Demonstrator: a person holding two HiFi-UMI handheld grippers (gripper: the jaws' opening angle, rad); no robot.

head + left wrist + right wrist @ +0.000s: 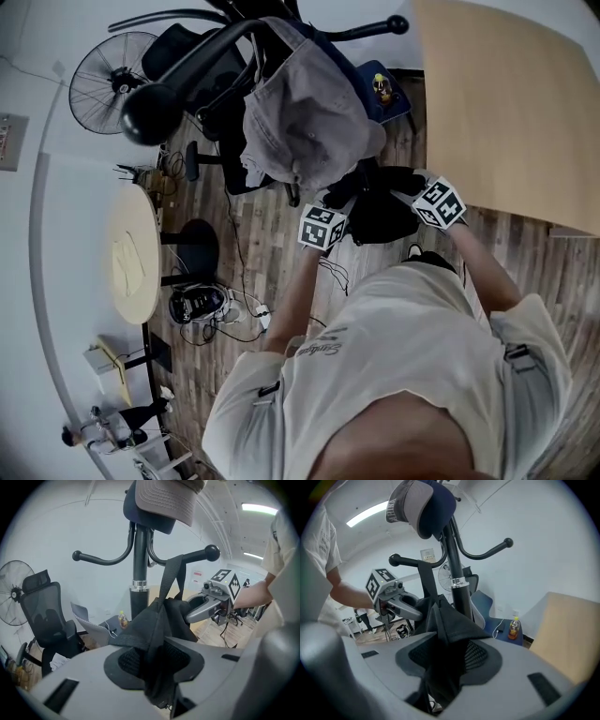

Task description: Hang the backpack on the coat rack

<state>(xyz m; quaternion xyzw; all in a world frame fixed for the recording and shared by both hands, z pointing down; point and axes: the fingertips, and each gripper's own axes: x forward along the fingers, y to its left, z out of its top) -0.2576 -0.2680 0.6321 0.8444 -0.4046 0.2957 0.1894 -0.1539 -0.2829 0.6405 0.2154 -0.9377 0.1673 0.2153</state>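
Observation:
The black backpack (384,211) hangs between my two grippers, close against the coat rack's pole (139,564). Its strap (171,573) runs up over a rack arm that ends in a ball (212,552). My left gripper (157,667) is shut on bunched backpack fabric (159,620); it also shows in the head view (342,199). My right gripper (450,667) stands open, and backpack cloth (450,625) still lies loosely in the gap. In the head view the right gripper (403,185) is at the bag's right side. A grey hat (309,112) sits on top of the rack.
A black office chair (42,616) and a floor fan (112,75) stand behind the rack. A round table (131,253) is at the left with cables (225,314) on the floor by it. A large wooden board (516,103) is at the right, with a bottle (514,627) near it.

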